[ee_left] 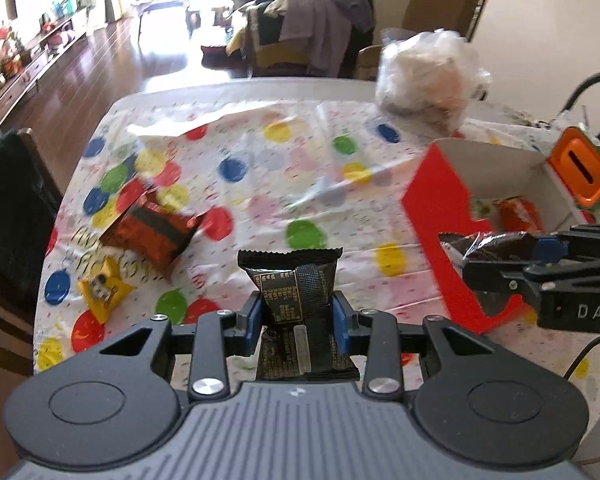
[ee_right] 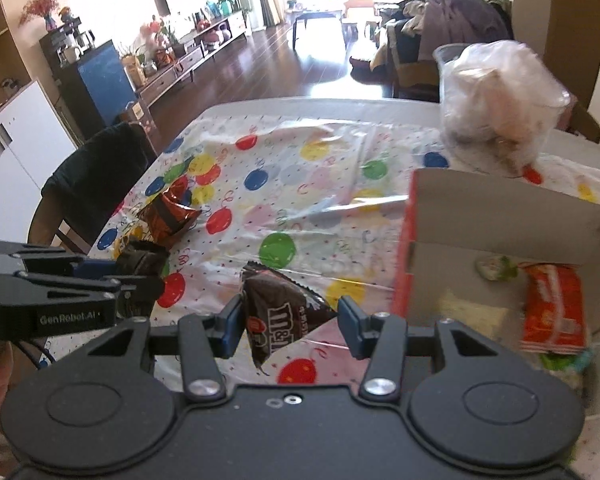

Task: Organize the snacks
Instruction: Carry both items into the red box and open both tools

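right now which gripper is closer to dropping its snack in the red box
Right. The right gripper, holding the brown M&M's packet, sits beside the red box with its open top. The left gripper, shut on the black packet, is farther from it.

A glossy plastic sheet (ee_left: pixel 260 168) with coloured dots covers the tabletop. At ten o'clock lies a shiny foil packet (ee_left: pixel 152 232). The red box (ee_left: pixel 440 216) at three o'clock is matt cardboard. The black wrapper (ee_left: pixel 290 280) looks crinkled, faintly glossy.
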`<state>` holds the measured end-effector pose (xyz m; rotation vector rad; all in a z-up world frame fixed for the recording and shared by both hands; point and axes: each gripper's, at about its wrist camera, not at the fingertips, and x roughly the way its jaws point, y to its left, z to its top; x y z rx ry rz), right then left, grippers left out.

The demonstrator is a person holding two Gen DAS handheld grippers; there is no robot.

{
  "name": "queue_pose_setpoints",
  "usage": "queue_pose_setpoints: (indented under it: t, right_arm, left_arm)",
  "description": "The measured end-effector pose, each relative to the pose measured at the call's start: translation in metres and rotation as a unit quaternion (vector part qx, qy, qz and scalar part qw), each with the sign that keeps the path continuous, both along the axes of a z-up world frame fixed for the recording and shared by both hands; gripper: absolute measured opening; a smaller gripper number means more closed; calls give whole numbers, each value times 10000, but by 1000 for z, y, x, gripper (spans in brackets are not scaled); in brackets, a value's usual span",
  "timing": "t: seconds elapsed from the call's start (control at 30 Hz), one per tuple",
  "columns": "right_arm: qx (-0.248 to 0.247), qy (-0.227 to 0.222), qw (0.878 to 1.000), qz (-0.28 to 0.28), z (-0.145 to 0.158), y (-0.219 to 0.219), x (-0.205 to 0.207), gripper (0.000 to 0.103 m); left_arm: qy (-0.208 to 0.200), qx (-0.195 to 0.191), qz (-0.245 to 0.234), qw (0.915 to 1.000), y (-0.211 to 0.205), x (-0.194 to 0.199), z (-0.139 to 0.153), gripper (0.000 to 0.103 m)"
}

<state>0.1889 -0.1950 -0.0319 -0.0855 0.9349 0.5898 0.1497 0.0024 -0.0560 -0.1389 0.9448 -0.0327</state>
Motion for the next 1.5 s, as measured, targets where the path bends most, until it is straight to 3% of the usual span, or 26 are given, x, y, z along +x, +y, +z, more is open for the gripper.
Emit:
queue_pose_setpoints:
  t: [0.37,0.7,1.2,1.5]
  right_arm:
    - [160,-316,9982,-483,26,-77,-1,48]
    - [169,-479,9952,-832,30,-143,13,48]
    - [-101,-293,9915,-1266,-2,-231,51,48]
    - [-342,10,9938,-1060,-32,-235,67,48]
  left_arm:
    - [-398,27,-497,9980,-72,10,45,35]
    - [-450,78,-840,9954,-140,37,58,35]
    - [64,259,-937,9952,-225,95,29,35]
    - [584,402,-645,9954,-243,138,2,35]
